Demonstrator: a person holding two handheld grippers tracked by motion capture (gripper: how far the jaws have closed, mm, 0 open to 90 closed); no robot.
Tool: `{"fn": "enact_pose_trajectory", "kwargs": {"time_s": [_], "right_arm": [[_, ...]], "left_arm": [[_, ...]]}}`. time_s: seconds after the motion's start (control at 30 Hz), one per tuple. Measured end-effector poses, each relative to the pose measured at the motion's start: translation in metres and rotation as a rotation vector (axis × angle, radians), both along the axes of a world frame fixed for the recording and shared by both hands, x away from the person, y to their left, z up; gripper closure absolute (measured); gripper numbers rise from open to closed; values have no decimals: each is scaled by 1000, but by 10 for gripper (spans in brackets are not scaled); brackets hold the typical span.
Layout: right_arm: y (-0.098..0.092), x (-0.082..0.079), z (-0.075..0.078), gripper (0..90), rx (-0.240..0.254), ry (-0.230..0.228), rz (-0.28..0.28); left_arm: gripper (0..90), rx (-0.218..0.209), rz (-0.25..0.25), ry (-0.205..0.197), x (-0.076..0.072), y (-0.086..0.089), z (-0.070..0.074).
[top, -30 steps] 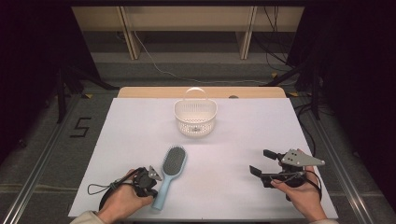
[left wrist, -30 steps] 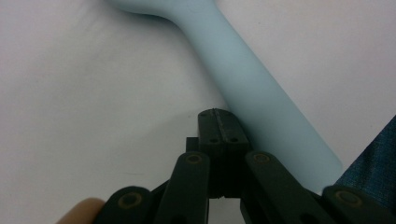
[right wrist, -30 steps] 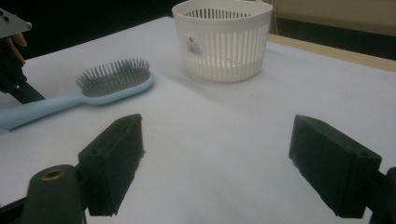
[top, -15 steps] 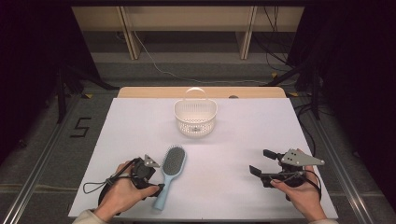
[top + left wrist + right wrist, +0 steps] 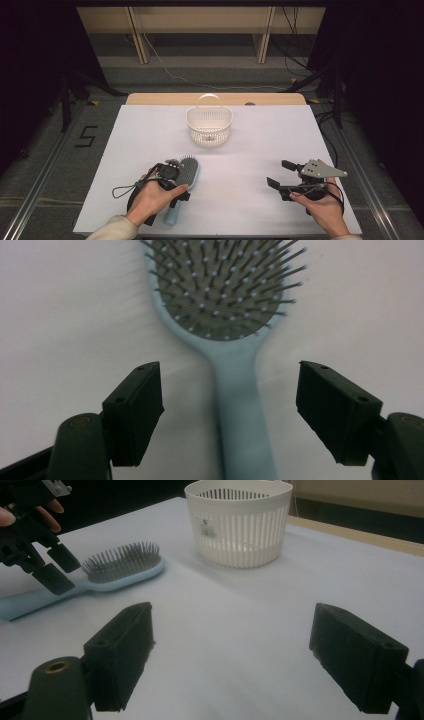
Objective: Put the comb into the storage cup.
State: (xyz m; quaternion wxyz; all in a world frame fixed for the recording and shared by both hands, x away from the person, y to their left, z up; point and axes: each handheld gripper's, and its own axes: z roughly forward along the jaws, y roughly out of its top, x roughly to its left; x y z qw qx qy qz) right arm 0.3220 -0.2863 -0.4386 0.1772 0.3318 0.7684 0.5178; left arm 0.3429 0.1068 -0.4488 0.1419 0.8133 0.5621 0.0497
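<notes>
1. Left tongs (image 5: 227,412) have just been opening — jaws now wide, straddling the handle of the pale-blue hairbrush (image 5: 235,365) without pressing it; compared with a second ago the hand has slid over onto the brush.
2. That suggests a grasp on the handle is being lined up; nothing is lifted yet.
3. Right tongs (image 5: 281,176) hang wide and empty, well apart.
4. Brush lies flat on the counter (image 5: 250,155), near the white basket (image 5: 210,125).
5. Count — two tongs; one brush; one basket.

White basket (image 5: 209,126) standing mid-table at the far side, bare tabletop (image 5: 240,170) open left, right and in front of basket, hairbrush (image 5: 183,180) lying near-left of basket, well apart
</notes>
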Motion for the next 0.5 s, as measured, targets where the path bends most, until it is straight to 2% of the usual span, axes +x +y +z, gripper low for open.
{"fn": "enact_pose_trajectory", "kwargs": {"time_s": [0.1,0.13,0.2,0.33,0.37,0.5], "right_arm": [[0,0,0,184,0,3,-1],[0,0,0,184,-2,3,0],[1,0,0,184,-3,5,2],[1,0,0,184,-7,3,2],[2,0,0,184,-5,4,2],[2,0,0,184,-6,5,2]], "left_arm": [[260,10,3,9,0,0,-1],[255,-6,2,17,0,-1,-2],[246,-7,3,27,0,-2,-3],[238,15,13,24,1,-5,-5],[232,23,16,40,2,-7,-6],[232,42,12,53,3,-10,-9]]}}
